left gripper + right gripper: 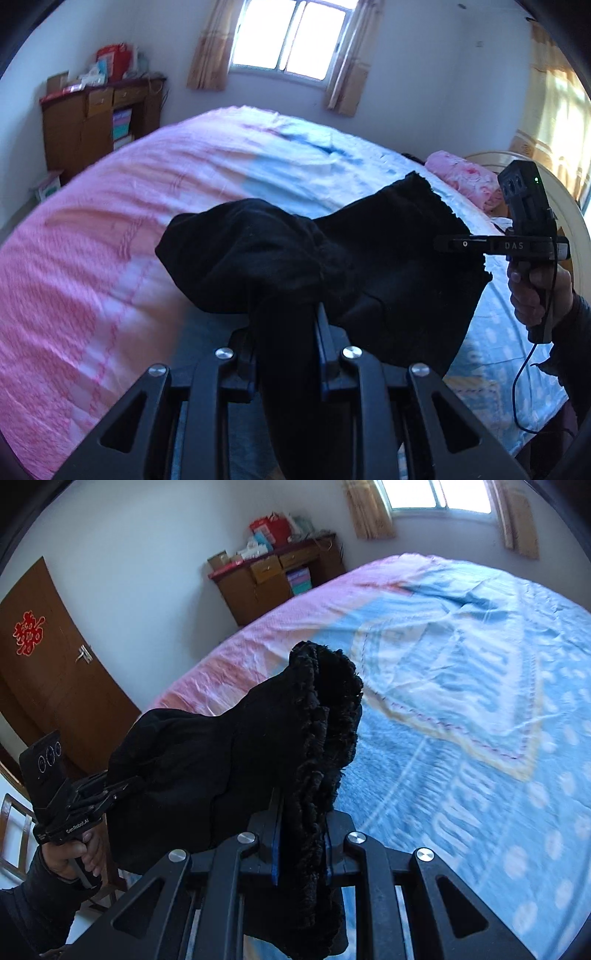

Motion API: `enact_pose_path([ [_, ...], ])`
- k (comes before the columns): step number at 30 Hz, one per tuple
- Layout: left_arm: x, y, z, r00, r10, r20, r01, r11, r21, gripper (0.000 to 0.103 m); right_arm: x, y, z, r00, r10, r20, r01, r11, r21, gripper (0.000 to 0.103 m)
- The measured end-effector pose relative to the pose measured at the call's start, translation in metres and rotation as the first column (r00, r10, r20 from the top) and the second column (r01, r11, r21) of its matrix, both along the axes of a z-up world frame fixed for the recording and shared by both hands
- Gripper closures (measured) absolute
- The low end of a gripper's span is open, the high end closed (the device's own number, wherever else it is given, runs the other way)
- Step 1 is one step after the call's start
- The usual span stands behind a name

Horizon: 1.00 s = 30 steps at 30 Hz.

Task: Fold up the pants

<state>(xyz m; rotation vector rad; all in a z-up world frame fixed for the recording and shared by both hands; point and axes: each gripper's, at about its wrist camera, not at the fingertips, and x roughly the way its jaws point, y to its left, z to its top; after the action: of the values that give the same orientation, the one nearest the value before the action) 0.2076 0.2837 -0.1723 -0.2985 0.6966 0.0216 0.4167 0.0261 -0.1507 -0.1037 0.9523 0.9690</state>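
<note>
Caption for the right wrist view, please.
Right gripper clamps the fuzzy black pants above the pink-and-blue bedspread; left gripper grips the other end.

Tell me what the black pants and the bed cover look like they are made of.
Black pants: likely a thick fleece or plush knit, matte; the bunched edge shows a fuzzy, nubby pile.
Bed cover: looks like a soft woven or lightly brushed cotton-type cloth, matte, printed pink and blue, with fine creases; the blur leaves the weave open.
</note>
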Motion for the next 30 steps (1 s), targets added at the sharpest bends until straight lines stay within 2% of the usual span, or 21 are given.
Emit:
enact_pose_path([
  [3, 0.001, 0.002, -0.009, 1.000, 0.008, -0.005, -0.008, 1.000, -0.005, 0.077, 0.010, 0.001, -0.017, 1.000, -0.001, -0.024, 0.000, 1.000, -0.010, 0.086],
  [5, 0.001, 0.001, -0.014, 1.000, 0.029, -0.011, -0.029, 1.000, -0.008, 0.070, 0.016, 0.003, -0.025, 0.999, 0.002, -0.043, -0.003, 1.000, -0.015, 0.086],
  [7, 0.000, 0.002, -0.020, 0.998, 0.051, -0.028, -0.051, 0.999, -0.003, 0.051, 0.022, 0.002, -0.032, 0.998, 0.003, -0.065, -0.005, 1.000, -0.024, 0.085],
  [8, 0.002, 0.002, -0.027, 0.996, 0.072, -0.058, -0.072, 0.997, 0.013, 0.034, 0.026, 0.001, -0.036, 0.997, -0.003, -0.083, 0.001, 1.000, -0.026, 0.082],
  [9, 0.005, 0.005, -0.031, 0.993, 0.089, -0.078, -0.088, 0.996, 0.027, 0.028, 0.032, -0.001, -0.041, 0.994, -0.022, -0.105, 0.018, 0.999, -0.036, 0.079],
  [10, 0.003, 0.006, -0.034, 0.992, 0.099, -0.078, -0.098, 0.995, 0.023, 0.026, 0.036, -0.003, -0.045, 0.992, -0.042, -0.119, 0.036, 0.998, -0.049, 0.072],
  [11, 0.001, 0.009, -0.034, 0.993, 0.099, -0.069, -0.099, 0.995, 0.007, 0.024, 0.038, -0.006, -0.047, 0.990, -0.057, -0.126, 0.051, 0.997, -0.056, 0.060],
  [14, -0.008, 0.014, -0.023, 0.987, 0.153, -0.058, -0.151, 0.988, 0.030, 0.022, 0.039, -0.021, -0.048, 0.985, -0.105, -0.136, 0.098, 0.994, -0.058, 0.047],
  [17, -0.019, 0.015, 0.004, 0.979, 0.197, 0.051, -0.201, 0.974, 0.105, 0.021, 0.029, -0.035, -0.031, 0.983, -0.165, -0.080, 0.162, 0.986, -0.045, 0.040],
  [19, -0.019, 0.015, 0.019, 0.974, 0.201, 0.101, -0.213, 0.968, 0.132, 0.009, 0.015, -0.045, -0.011, 0.971, -0.236, 0.035, 0.237, 0.970, -0.045, 0.040],
  [20, -0.014, 0.013, 0.022, 0.978, 0.183, 0.102, -0.196, 0.971, 0.135, 0.008, 0.006, -0.049, 0.000, 0.966, -0.246, 0.074, 0.248, 0.968, -0.018, 0.040],
  [22, 0.000, 0.013, 0.022, 0.983, 0.157, 0.095, -0.170, 0.974, 0.152, 0.008, -0.013, -0.053, 0.018, 0.972, -0.222, 0.080, 0.214, 0.972, 0.092, 0.040],
  [24, 0.021, 0.012, 0.014, 0.991, 0.128, 0.049, -0.135, 0.975, 0.175, 0.008, -0.027, -0.044, 0.019, 0.991, -0.130, 0.015, 0.126, 0.981, 0.150, 0.037],
  [25, 0.029, 0.012, 0.004, 0.988, 0.157, -0.001, -0.153, 0.965, 0.212, 0.008, -0.034, -0.033, 0.013, 0.997, -0.068, -0.022, 0.070, 0.989, 0.133, 0.037],
  [27, 0.044, 0.015, -0.011, 0.983, 0.168, -0.079, -0.147, 0.962, 0.230, 0.007, -0.044, -0.017, -0.005, 0.999, -0.027, -0.039, 0.029, 0.998, 0.055, 0.037],
  [28, 0.051, 0.023, -0.023, 0.973, 0.190, -0.132, -0.161, 0.967, 0.199, 0.004, -0.047, -0.011, -0.020, 0.999, -0.035, -0.034, 0.035, 0.999, -0.015, 0.037],
  [29, 0.051, 0.028, -0.028, 0.972, 0.188, -0.139, -0.167, 0.975, 0.148, 0.001, -0.046, -0.011, -0.032, 0.997, -0.065, -0.042, 0.062, 0.996, -0.065, 0.037],
  [30, 0.050, 0.034, -0.033, 0.972, 0.188, -0.142, -0.176, 0.980, 0.094, 0.000, -0.043, -0.015, -0.042, 0.994, -0.090, -0.060, 0.085, 0.993, -0.077, 0.037],
])
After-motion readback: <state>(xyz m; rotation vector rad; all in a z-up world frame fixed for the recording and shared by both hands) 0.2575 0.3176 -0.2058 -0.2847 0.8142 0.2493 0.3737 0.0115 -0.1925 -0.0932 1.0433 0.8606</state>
